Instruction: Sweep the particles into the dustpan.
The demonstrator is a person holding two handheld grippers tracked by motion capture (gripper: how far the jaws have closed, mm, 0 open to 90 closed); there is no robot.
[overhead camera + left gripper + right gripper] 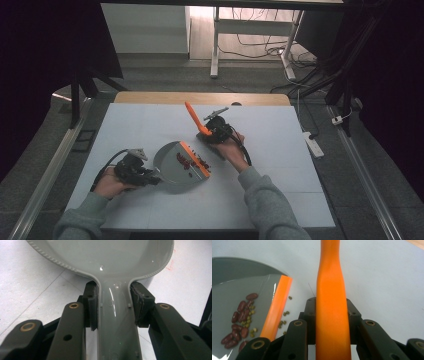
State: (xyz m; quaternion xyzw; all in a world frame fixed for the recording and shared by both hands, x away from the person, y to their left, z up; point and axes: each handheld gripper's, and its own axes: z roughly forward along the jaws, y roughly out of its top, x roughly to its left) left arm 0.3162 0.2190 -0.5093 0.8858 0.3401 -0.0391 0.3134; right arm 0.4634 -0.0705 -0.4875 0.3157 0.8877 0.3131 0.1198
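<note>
- The dustpan lies just left of the middle of the high view, on the white table; its pan is grey, with an orange lip along its right edge.
- The left gripper sits at the lower left of the high view. In the left gripper view its jaws are closed on the dustpan's grey handle, with the pads pressed to both sides just below the point where the handle widens into the pan.
- The right gripper is near the middle of the high view, just right of the dustpan. It holds the brush by its orange handle, which rises up and to the left past the jaws.
- Red beans and small green beans lie inside the pan, and a few green ones lie on the table just past the orange lip.
- The dustpan looks like light, stiff, glossy plastic, so it will probably slip if gripped loosely. The narrow neck of the handle seems the best place to hold it.
- The brush handle also looks hard and smooth, and a grip at mid-length should give control.
- Both forearms come in from the bottom edge, and the right wrist is bent inward toward the pan.
</note>
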